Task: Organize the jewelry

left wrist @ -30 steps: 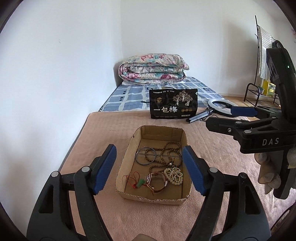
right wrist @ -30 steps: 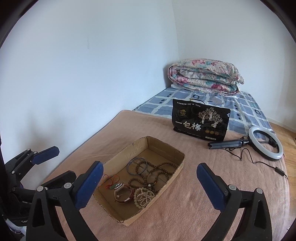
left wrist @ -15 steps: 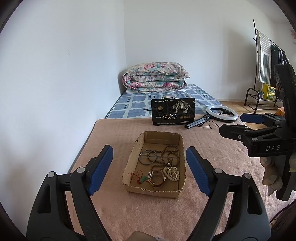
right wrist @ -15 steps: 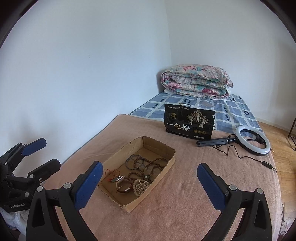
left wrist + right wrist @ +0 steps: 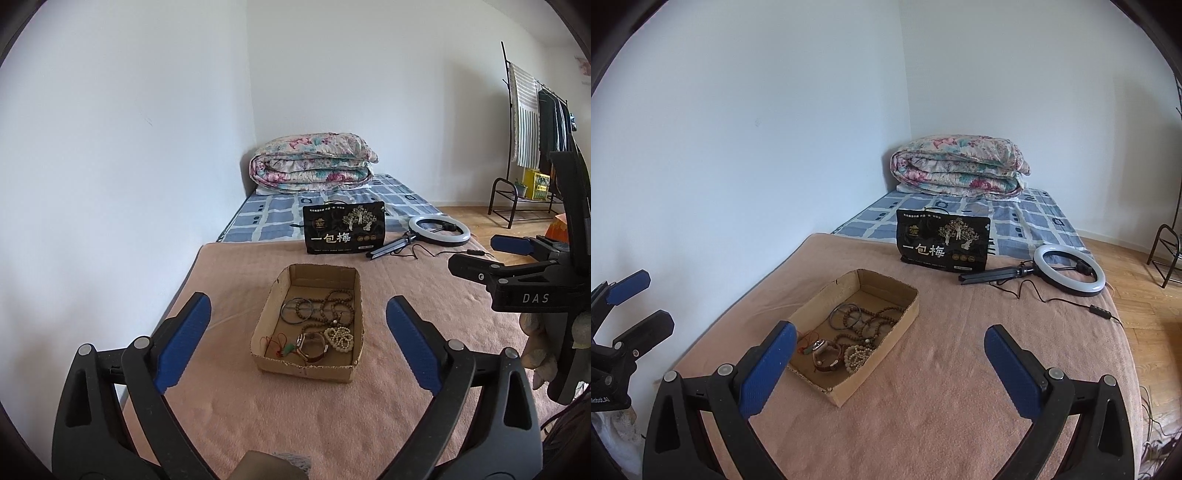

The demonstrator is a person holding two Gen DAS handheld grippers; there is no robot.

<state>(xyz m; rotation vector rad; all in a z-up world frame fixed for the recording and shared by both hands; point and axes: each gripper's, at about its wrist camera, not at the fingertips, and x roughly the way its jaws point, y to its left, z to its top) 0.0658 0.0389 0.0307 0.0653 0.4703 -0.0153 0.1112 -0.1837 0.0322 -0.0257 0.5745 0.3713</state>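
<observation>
A shallow cardboard box [image 5: 273,299] [image 5: 908,306] sits on a pink blanket. Inside lie a dark bangle [image 5: 295,309] [image 5: 839,316], brown bead strings [image 5: 338,304] [image 5: 877,321], a white bead bracelet [image 5: 340,336] [image 5: 857,354], a watch [image 5: 312,341] [image 5: 824,354] and a red cord with a green charm [image 5: 282,341]. My left gripper [image 5: 298,332] is open and empty, held back from the box's near end. My right gripper [image 5: 888,360] is open and empty, back from the box and to its right. Each gripper shows in the other's view: the right [image 5: 491,254], the left [image 5: 639,301].
A black snack bag [image 5: 344,229] [image 5: 943,243] stands beyond the box. A ring light on a folded tripod [image 5: 439,230] [image 5: 1069,269] lies right of it with its cable. A folded floral quilt [image 5: 312,162] lies at the far wall. A clothes rack [image 5: 532,140] stands at right.
Both grippers have pulled back and risen from the box, which now looks smaller and farther. Both stay open. The jewelry has not moved.
</observation>
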